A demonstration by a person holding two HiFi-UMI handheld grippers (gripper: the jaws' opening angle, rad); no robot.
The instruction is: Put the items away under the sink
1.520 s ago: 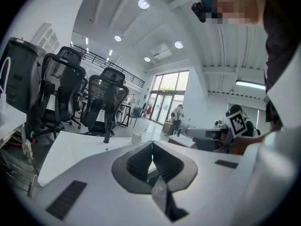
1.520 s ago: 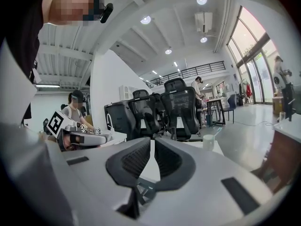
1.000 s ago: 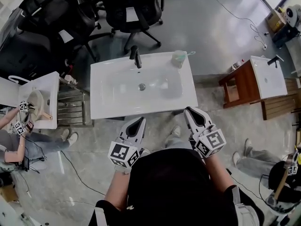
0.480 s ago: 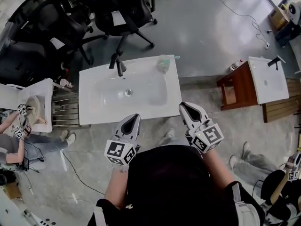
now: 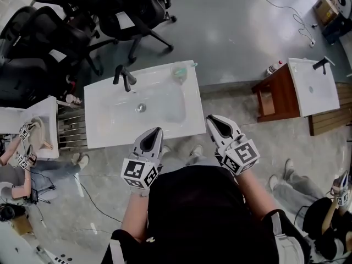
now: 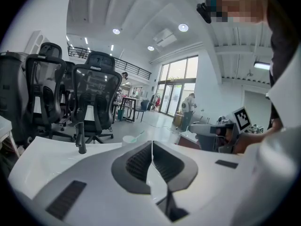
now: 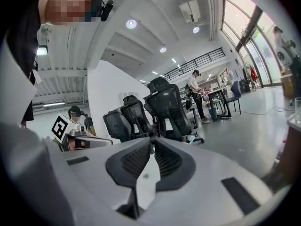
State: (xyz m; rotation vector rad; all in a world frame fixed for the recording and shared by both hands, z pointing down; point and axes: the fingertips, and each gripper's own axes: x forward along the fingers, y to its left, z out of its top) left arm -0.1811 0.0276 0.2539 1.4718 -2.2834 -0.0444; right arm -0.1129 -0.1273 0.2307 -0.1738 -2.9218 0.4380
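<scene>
Two grippers are hovering side by side at the near edge of the white rectangular sink counter [image 5: 104, 131], both pointing toward it. The left gripper [image 5: 158, 130] is pressing its jaws clenched together with nothing between them. The right gripper [image 5: 211, 119], just off the counter's near right corner, is likewise squeezing its jaws shut on nothing. A pale translucent cup [image 5: 180, 71] is standing on the counter's far right corner with a pale green toothbrush [image 5: 190, 65] leaning out of it. It is sitting to the right of the black faucet [image 5: 125, 78] and well apart from both grippers. Several black office chairs [image 5: 135, 4] are standing on the grey floor beyond the counter.
</scene>
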